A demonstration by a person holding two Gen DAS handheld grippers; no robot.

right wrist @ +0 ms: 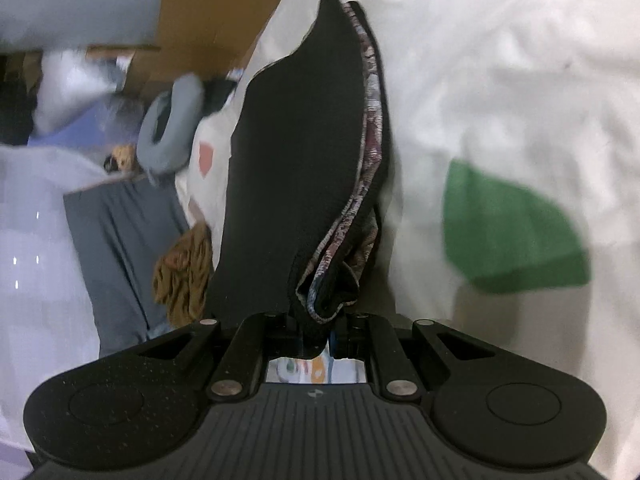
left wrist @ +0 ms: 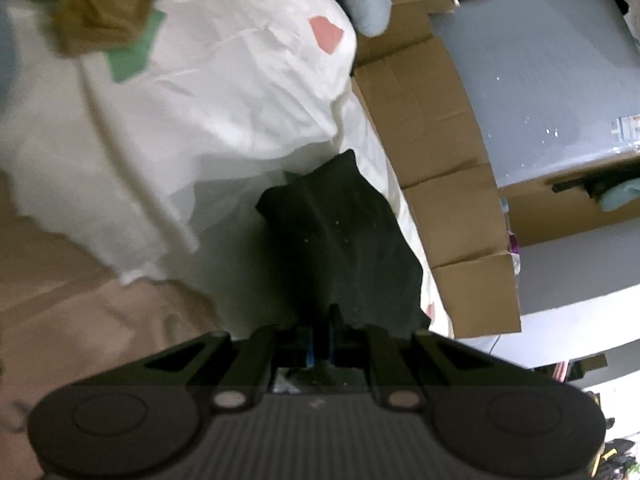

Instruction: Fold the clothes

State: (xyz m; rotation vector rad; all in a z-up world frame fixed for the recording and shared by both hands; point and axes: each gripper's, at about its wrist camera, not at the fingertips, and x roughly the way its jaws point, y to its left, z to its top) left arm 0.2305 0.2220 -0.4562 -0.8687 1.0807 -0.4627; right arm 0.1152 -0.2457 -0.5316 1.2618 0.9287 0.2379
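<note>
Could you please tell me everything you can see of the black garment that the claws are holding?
The black garment looks like soft, matte knit cloth. In the right wrist view it is doubled over, with a patterned maroon-and-grey inner face showing along its right edge. It rises limp from the right claw, which is shut on its bunched lower end. In the left wrist view, black cloth, seemingly the same garment, is pinched in the left claw. It hangs over white bedding.

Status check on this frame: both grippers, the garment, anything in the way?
Left gripper shut on black garment. Right gripper shut on it too; patterned lining shows. White sheet beneath. Nothing blocking.
</note>
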